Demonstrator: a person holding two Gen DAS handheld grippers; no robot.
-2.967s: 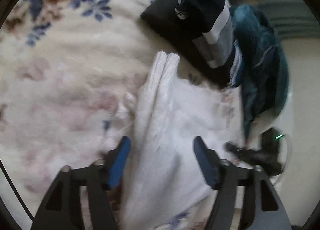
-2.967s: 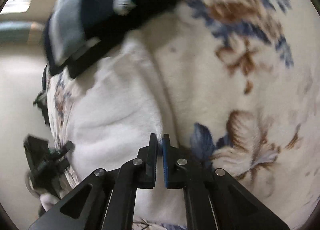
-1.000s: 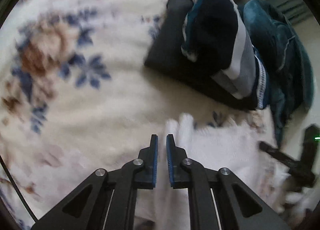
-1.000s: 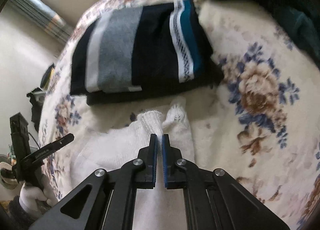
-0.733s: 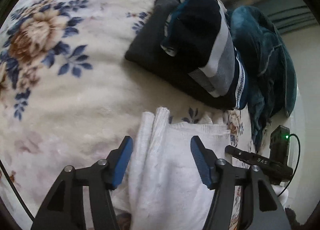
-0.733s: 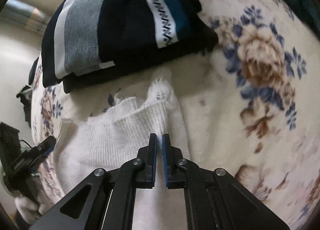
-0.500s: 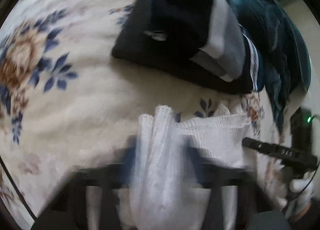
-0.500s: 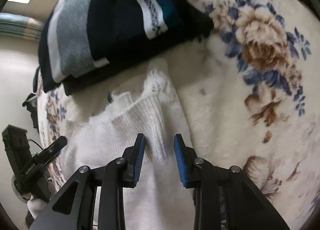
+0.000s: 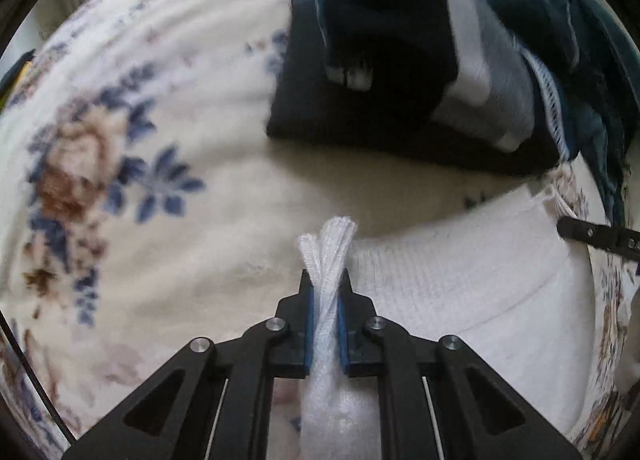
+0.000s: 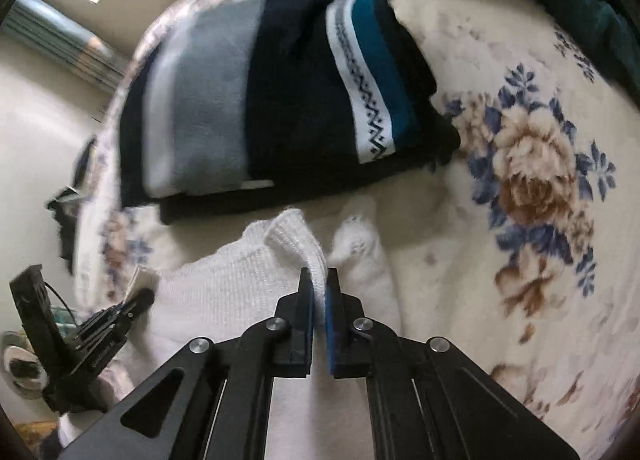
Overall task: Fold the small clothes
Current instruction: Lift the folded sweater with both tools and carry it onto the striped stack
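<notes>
- White sweater (image 9: 460,284): one, flat on floral blanket (image 9: 120,163), beside two folded dark garments (image 10: 280,99).
- Left gripper (image 9: 324,300): clamped on bunched sweater edge.
- Right gripper (image 10: 318,292): pinching sweater hem.

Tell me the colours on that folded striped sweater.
Striped sweater: navy, grey, white and teal, with a zigzag band; clearest in the right wrist view.

Blurred floral blanket (image 9: 120,163), cropped teal garment (image 9: 560,19)

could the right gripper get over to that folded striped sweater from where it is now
Probably not yet. The right gripper is shut on the white knit garment. The striped sweater lies just beyond with nothing between, but the gripper would have to let go first.
</notes>
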